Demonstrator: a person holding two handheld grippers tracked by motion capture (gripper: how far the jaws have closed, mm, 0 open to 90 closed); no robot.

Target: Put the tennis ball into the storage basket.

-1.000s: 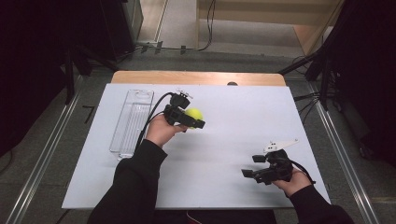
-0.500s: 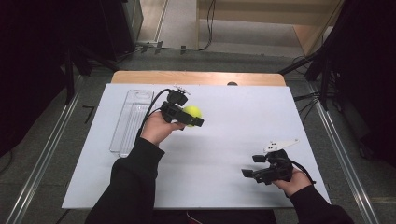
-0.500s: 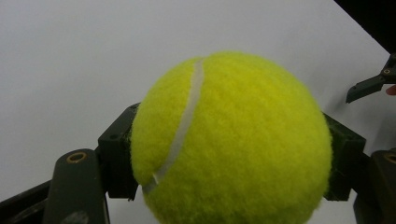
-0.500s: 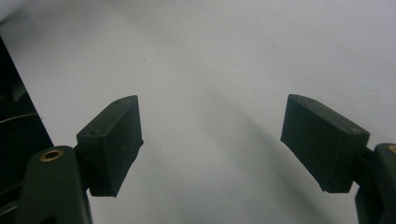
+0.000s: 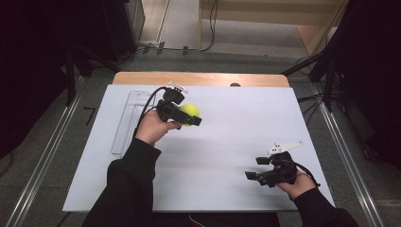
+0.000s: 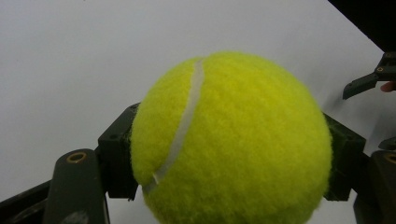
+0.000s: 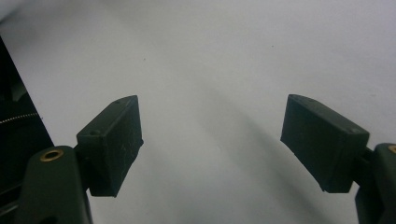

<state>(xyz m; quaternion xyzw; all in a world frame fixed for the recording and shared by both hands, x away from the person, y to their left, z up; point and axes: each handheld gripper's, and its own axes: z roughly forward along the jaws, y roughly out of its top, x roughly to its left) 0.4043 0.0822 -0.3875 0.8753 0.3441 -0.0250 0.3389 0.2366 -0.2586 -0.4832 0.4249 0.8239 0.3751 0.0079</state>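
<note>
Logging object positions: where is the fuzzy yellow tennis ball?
High view, left-centre: the yellow tennis ball sits clamped in the left gripper, just right of the clear plastic tray.

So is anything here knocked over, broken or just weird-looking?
Nothing stands out. The tennis ball sits squarely in the left gripper, its felt and seam intact. The clear tray lies flat on the white table, and the right gripper is open, holding nothing.

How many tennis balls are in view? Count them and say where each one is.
1. The tennis ball is clamped in the left claw, held above the white table just right of the clear plastic tray. No others show.
</note>
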